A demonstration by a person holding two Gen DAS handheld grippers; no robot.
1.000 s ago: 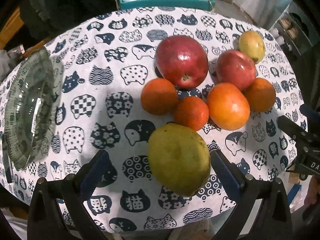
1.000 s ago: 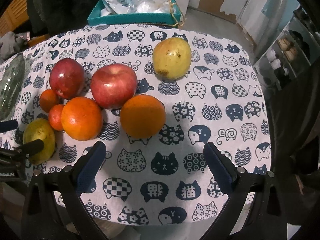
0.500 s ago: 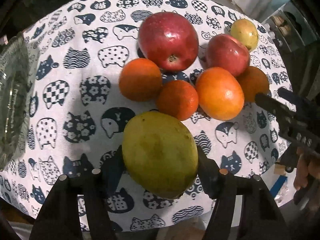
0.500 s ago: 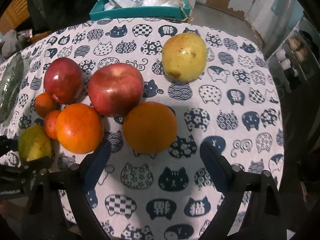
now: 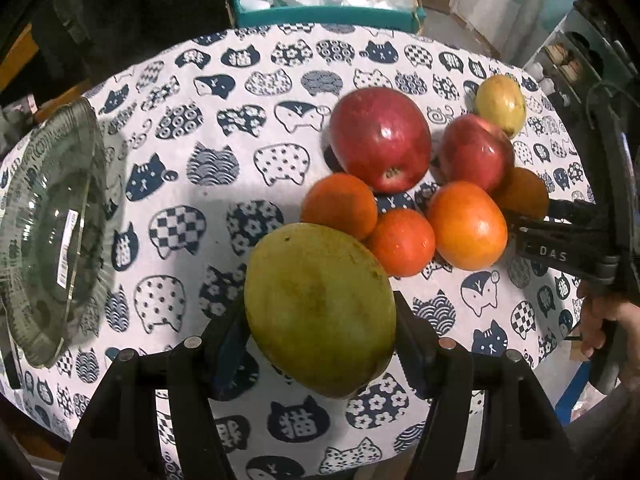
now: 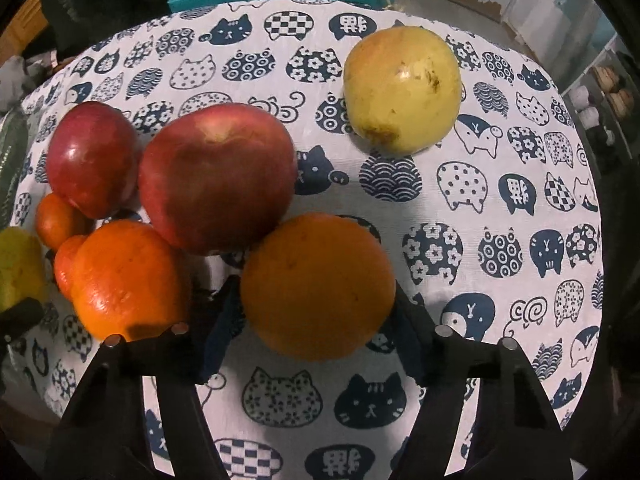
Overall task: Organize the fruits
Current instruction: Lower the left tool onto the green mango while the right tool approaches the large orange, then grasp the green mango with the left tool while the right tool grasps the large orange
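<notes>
My left gripper (image 5: 320,320) is shut on a large green-yellow pear (image 5: 320,308) and holds it above the cat-print tablecloth (image 5: 224,184). Beyond it lie two red apples (image 5: 380,138), (image 5: 476,152), several oranges (image 5: 466,226) and a second yellow pear (image 5: 500,102). My right gripper (image 6: 316,312) has its pads on both sides of a big orange (image 6: 318,284) that sits on the cloth. A red apple (image 6: 218,176) and another orange (image 6: 124,276) lie just to its left. The yellow pear (image 6: 402,88) lies farther back.
A clear glass bowl (image 5: 48,224) stands at the table's left edge. A teal box (image 5: 328,12) with plastic bags sits beyond the far edge. Shelves (image 5: 568,60) stand at the right. The right gripper (image 5: 560,240) reaches in from the right in the left wrist view.
My left gripper has shut on the green-yellow pear and lifted it. My right gripper has moved forward and closed its fingers around the big orange.
</notes>
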